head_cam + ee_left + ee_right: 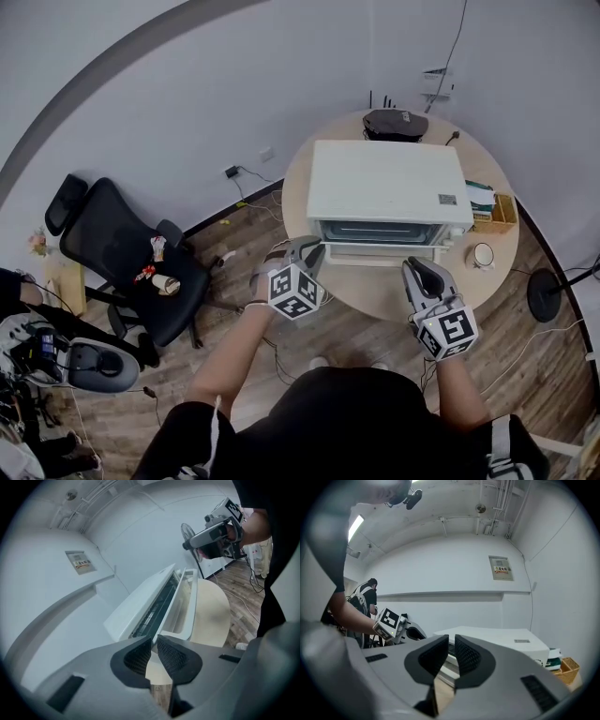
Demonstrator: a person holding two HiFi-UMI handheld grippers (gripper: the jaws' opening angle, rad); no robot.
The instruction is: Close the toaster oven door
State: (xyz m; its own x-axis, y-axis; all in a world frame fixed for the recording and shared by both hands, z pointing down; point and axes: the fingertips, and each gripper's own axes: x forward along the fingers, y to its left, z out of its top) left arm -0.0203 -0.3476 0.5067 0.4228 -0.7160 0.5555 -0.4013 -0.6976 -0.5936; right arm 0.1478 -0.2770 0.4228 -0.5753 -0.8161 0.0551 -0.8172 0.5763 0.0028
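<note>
Bright, even light from a ceiling lamp (355,526), soft shadows, fisheye-warped edges, dark corners

Black shirt (347,422); grey hand-held grippers (309,247) (423,268) carry black-and-white marker cubes (295,292).

A round wooden table (375,292) is shown at centre. A white mug (482,255) and a wicker basket (502,214) are seen on its right side, and a dark rounded device (395,124) at its far edge. A black office chair (131,267) is placed on the plank floor (253,246) at left, and a pedestal fan base (544,295) at right.
</note>
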